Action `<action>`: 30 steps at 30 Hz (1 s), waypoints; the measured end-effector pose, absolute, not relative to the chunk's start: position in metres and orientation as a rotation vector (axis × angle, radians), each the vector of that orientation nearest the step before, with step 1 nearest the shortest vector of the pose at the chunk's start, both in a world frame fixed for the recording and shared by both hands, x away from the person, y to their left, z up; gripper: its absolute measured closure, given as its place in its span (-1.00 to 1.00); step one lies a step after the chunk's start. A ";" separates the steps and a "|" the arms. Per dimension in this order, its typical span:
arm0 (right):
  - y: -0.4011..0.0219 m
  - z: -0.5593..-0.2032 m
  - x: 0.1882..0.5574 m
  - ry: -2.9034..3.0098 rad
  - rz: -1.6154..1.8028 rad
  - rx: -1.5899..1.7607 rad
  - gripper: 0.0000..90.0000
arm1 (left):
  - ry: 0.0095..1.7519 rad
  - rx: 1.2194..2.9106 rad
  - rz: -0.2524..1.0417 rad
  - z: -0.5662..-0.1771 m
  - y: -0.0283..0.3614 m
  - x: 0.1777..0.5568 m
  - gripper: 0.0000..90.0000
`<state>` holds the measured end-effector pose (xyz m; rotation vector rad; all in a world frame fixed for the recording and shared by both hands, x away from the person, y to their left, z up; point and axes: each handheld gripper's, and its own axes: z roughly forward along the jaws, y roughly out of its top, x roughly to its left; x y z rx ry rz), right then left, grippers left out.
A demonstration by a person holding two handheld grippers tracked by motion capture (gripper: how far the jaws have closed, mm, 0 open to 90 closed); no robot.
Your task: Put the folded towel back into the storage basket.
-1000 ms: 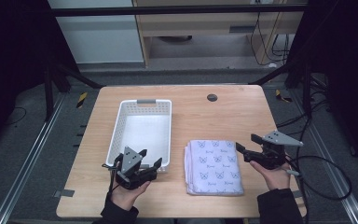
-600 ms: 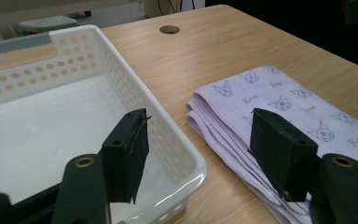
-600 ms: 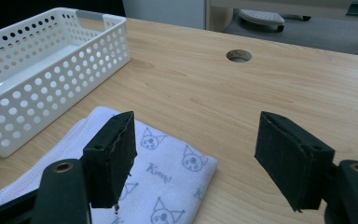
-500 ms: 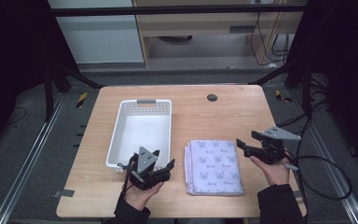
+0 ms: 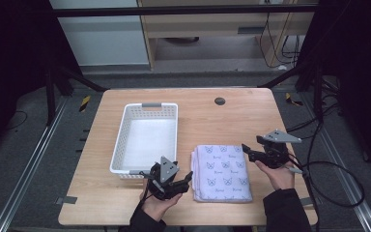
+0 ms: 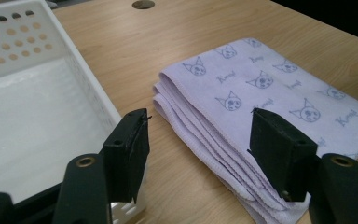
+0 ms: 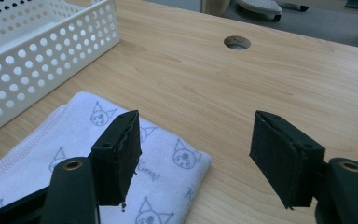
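Both sets of tongs are spread wide and holding nothing. The left gripper (image 5: pixel 171 180) sits low at the near edge of the table (image 5: pixel 232 121), right by the near-left corner of the folded cloth (image 5: pixel 222 171), with the near end of the white basket (image 5: pixel 145 133) just on its other side. In the left gripper view its jaws stand wide apart and straddle the stacked hem of the folded cloth (image 6: pixel 261 93) — the layered fold edges run diagonally between the two pads, with the basket (image 6: pixel 37 107) wall close by the left pad.

The right gripper (image 5: pixel 263 153) hangs near the cloth's far-right corner, a bit above the table from the look of it. In the right gripper view the jaws are equally wide, and the corner of the cloth (image 7: pixel 158 163) pokes in beside the left pad while the right pad sits over bare wood (image 7: pixel 270 79).

So the thing that matters: the cloth lies between the two hands, long axis running away from the person, basket off to its left. The left gripper is clearly the nearer one to a grabbable edge — it's already lined up on the fold stack. My guess is the next move is pinching opposite corners and carrying the cloth leftward to the basket, but the right one needs to slide in over the corner first.
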<state>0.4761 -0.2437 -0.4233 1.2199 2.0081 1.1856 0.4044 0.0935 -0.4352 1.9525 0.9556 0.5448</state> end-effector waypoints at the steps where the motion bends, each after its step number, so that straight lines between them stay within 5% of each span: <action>1: -0.244 -0.423 0.476 2.008 1.186 1.220 -0.26 | 0.956 1.952 0.545 -0.435 0.093 0.404 -0.18; 30: -0.244 -0.454 0.488 2.038 1.167 1.293 -0.11 | 0.969 2.068 0.471 -0.472 0.059 0.407 -0.13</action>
